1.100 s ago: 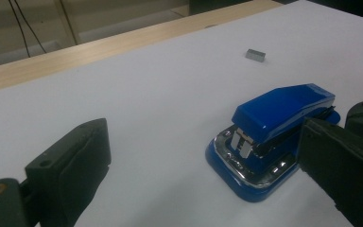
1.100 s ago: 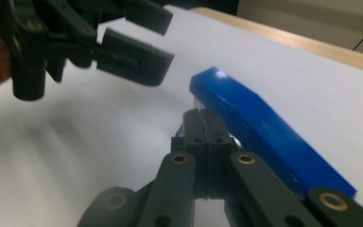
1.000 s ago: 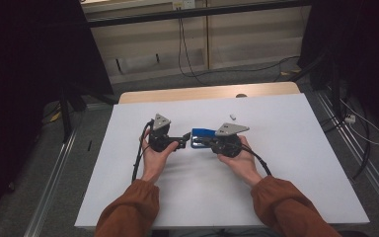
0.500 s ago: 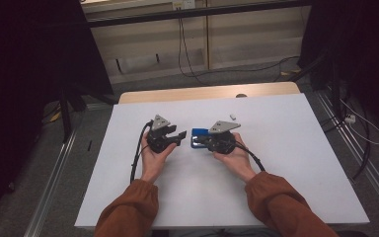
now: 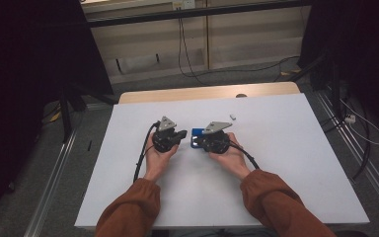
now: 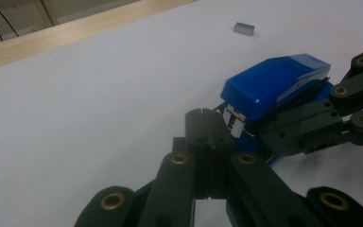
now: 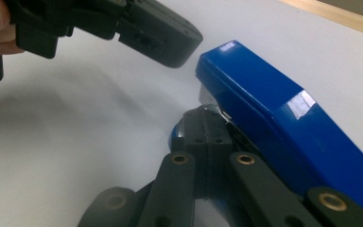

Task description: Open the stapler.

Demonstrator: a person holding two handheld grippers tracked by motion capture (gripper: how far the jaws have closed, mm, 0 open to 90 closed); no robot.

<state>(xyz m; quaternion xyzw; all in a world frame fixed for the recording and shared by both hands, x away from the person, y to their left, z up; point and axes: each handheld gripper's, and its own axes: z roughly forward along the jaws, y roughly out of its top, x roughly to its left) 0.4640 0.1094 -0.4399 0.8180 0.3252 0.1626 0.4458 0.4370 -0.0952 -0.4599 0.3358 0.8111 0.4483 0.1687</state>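
Note:
A blue stapler [image 5: 196, 136] [image 6: 274, 82] [image 7: 274, 113] lies on the white table top [image 5: 286, 168], between my two grippers. My right gripper [image 5: 197, 142] [image 7: 205, 120] comes at it from the right and is shut on its lower part, under the blue top. Facing the stapler's metal front, my left gripper [image 5: 181, 135] [image 6: 207, 118] is a little apart from it. Its jaws have just been closing and now meet with nothing between them. In the right gripper view the left gripper [image 7: 170, 42] hangs just beyond the stapler's nose.
A small grey block [image 5: 232, 116] [image 6: 244, 29] lies on the sheet behind the stapler, to the right. The table's wooden far edge [image 5: 207, 93] runs behind it. Cables trail from both grippers toward the person's sleeves.
The left gripper's jaws were open at the stapler's front and have closed, now standing clear of it. The right gripper has shifted left with the stapler.

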